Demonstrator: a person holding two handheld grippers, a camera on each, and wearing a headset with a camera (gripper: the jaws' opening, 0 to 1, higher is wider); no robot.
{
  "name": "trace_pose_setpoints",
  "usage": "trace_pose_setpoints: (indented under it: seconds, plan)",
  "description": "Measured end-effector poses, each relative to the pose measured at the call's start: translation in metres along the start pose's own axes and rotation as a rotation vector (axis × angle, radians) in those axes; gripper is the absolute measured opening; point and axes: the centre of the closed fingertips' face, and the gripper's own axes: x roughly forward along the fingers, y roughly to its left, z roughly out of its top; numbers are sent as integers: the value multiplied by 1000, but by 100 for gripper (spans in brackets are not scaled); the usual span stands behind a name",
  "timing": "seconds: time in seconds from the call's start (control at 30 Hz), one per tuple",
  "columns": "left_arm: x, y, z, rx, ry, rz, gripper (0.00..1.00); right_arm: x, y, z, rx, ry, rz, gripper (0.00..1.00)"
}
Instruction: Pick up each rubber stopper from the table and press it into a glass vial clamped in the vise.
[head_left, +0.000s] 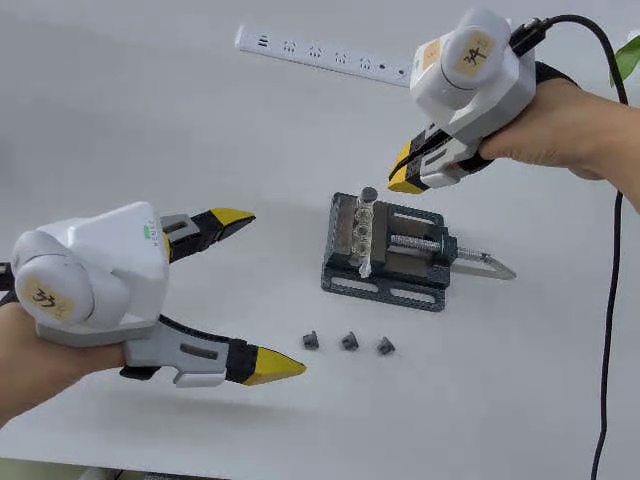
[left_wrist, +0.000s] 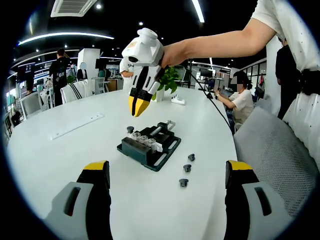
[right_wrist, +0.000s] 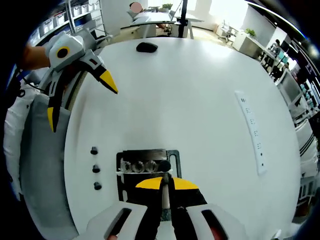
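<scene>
White table (head_left: 150, 120), power strip (head_left: 320, 55) at the far side. Left gripper (head_left: 275, 292) near left, jaws spread wide, holding nothing. Right gripper (head_left: 403, 183) just above the vise's far end, jaws pressed together. Vise (head_left: 395, 270) mid-table with a row of vials (head_left: 363, 240) clamped in it. The far vial looks capped by a dark stopper (head_left: 369, 194), seating unclear. Three loose stoppers (head_left: 349, 342) sit in a row on the near side of the vise.

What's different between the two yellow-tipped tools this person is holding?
The left gripper has its jaws wide open; the right gripper has them shut together. The left gripper sits low beside the three loose stoppers, while the right gripper hovers over the vise. Both have white bodies and black jaws with yellow tips.
</scene>
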Motion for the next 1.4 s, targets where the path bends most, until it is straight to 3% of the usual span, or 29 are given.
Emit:
trace_pose_setpoints:
  seconds: [0.47, 0.8, 1.13, 1.4]
  plan:
    - [-4, -6, 8, 34, 23, -4, 97, -35, 18, -18, 89, -117, -84, 17]
    - [-7, -11, 12, 58, 45, -15, 98, -57, 40, -33, 151, -208, -152, 23]
    - [-11, -14, 19, 78, 56, -17, 98, -62, 68, -41, 199, -283, -176, 26]
    - [-16, -18, 19, 83, 65, -14, 98, -55, 92, -51, 219, -307, -165, 27]
